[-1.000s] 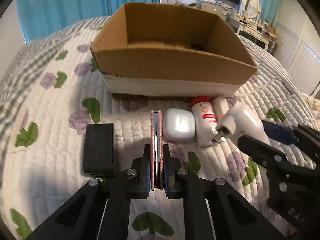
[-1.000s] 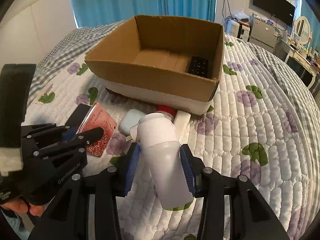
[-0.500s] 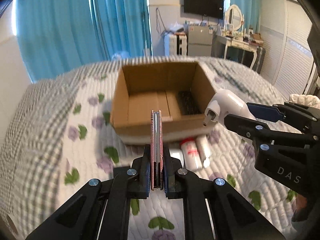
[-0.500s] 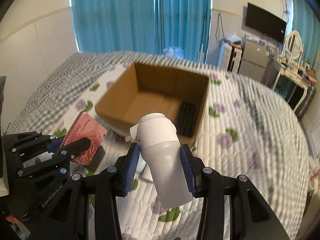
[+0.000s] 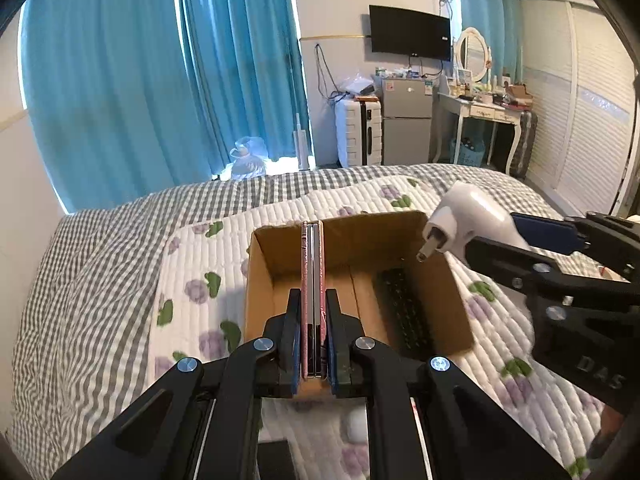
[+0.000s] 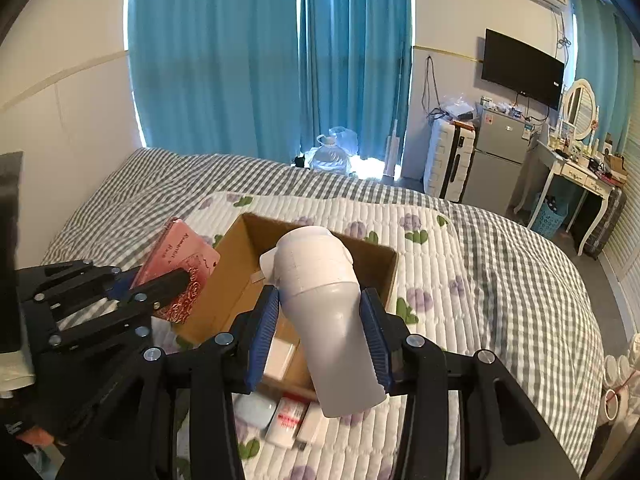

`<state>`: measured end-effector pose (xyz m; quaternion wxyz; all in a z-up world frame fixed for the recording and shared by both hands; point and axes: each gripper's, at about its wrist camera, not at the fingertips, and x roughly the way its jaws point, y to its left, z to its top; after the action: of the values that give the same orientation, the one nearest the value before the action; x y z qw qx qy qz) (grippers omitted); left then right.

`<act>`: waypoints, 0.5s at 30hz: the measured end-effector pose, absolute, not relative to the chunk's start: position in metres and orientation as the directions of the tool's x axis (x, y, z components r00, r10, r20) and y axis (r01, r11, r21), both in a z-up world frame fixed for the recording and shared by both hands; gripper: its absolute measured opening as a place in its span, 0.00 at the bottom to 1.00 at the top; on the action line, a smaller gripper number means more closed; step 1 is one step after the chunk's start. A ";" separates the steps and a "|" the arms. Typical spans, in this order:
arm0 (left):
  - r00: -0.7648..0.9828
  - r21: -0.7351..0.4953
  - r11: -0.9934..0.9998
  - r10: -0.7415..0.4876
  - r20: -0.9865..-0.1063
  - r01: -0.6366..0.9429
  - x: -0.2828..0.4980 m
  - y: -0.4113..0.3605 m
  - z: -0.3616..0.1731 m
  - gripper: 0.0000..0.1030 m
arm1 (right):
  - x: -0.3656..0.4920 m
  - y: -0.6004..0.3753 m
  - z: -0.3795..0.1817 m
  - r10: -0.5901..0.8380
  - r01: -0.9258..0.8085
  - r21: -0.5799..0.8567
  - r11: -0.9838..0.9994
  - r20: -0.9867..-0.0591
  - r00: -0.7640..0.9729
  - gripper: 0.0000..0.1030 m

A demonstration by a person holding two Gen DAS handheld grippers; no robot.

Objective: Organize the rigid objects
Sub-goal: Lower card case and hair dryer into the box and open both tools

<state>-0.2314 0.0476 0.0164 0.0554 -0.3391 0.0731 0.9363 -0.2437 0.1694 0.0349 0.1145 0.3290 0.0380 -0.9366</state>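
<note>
My left gripper (image 5: 313, 344) is shut on a thin pink book (image 5: 312, 280), held edge-on high above the open cardboard box (image 5: 260, 280). The book's pink cover shows in the right wrist view (image 6: 176, 268). My right gripper (image 6: 320, 340) is shut on a white bottle (image 6: 324, 304), held above the box (image 6: 224, 280); the bottle and gripper also show in the left wrist view (image 5: 464, 220). A black remote (image 5: 404, 308) lies inside the box.
The box sits on a quilted floral bedspread (image 5: 192, 292). A white case (image 6: 256, 410), a red-capped tube (image 6: 286, 420) and another white item lie on the bed in front of the box. A small black box (image 5: 276, 460) lies below the left gripper.
Both grippers have risen well above the bed with their objects and moved forward over the box. The items left on the bed have dropped toward the bottom of the views.
</note>
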 end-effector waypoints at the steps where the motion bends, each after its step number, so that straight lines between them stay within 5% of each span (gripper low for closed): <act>1: -0.756 0.093 -0.984 0.054 -0.652 -0.150 -0.239 0.047 0.013 0.10 | -0.250 0.169 0.034 -0.192 0.239 0.010 -0.971 -0.628 -0.754 0.41; 15: -0.713 0.103 -0.983 0.038 -0.700 -0.152 -0.297 0.040 -0.044 0.13 | -0.312 0.161 -0.004 -0.195 0.235 0.036 -0.971 -0.684 -0.702 0.41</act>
<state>-0.2972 0.0404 -0.0442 0.0514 -0.3752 0.0765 0.9224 -0.3125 0.1610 -0.0036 0.1164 0.3677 0.0270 -0.9222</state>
